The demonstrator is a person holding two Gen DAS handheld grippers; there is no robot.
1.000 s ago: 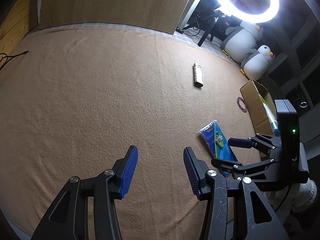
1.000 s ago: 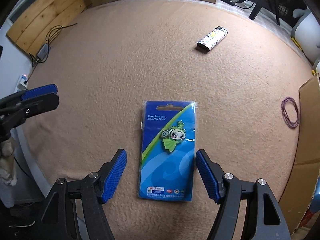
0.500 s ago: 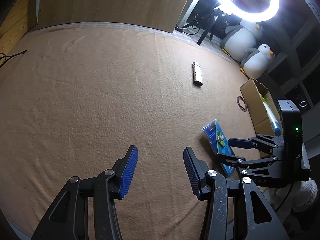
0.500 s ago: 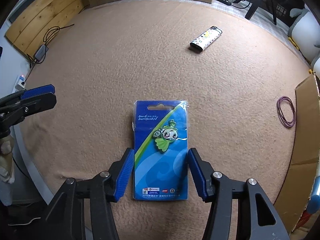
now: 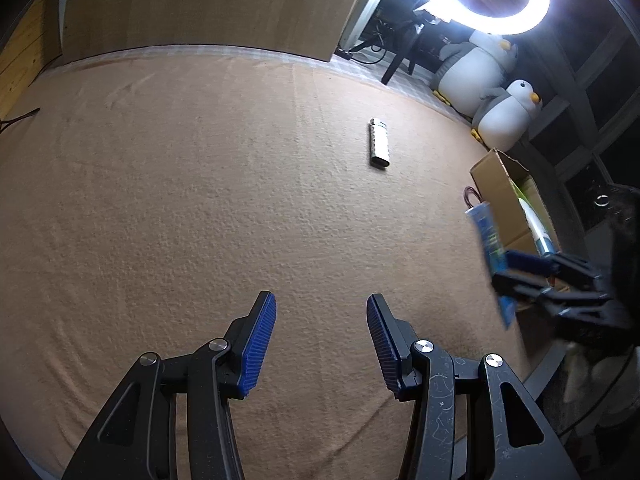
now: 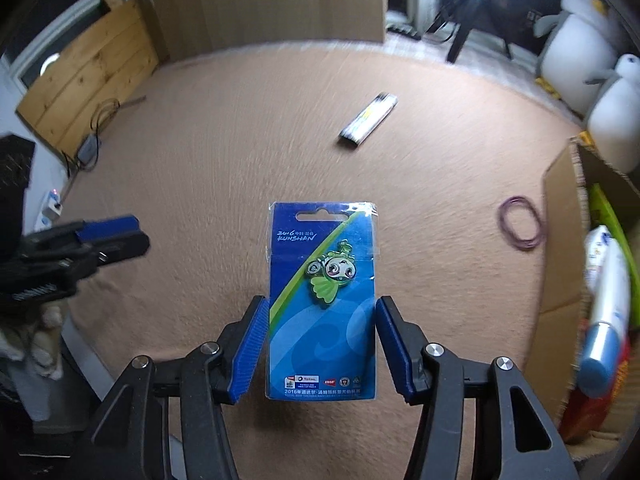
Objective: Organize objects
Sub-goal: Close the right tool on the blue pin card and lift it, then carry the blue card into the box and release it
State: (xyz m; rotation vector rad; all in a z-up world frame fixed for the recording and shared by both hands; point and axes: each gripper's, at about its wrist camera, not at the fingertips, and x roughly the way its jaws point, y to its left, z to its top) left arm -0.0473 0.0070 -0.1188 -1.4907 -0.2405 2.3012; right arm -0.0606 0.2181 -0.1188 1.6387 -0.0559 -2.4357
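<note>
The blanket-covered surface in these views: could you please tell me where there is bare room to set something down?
The widest bare patch of the blanket runs from the lighter leftward to the wooden boards, ahead of the empty left hand-held gripper. It is crowded on the right: the rubber band lies beside the filled cardboard box, where the right hand-held gripper holds the pin card.

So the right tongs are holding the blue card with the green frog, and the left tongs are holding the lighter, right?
Not quite. The right tongs do hold the blue card, but the left tongs are empty. The left wrist view shows the lighter lying on the blanket, far from them.
</note>
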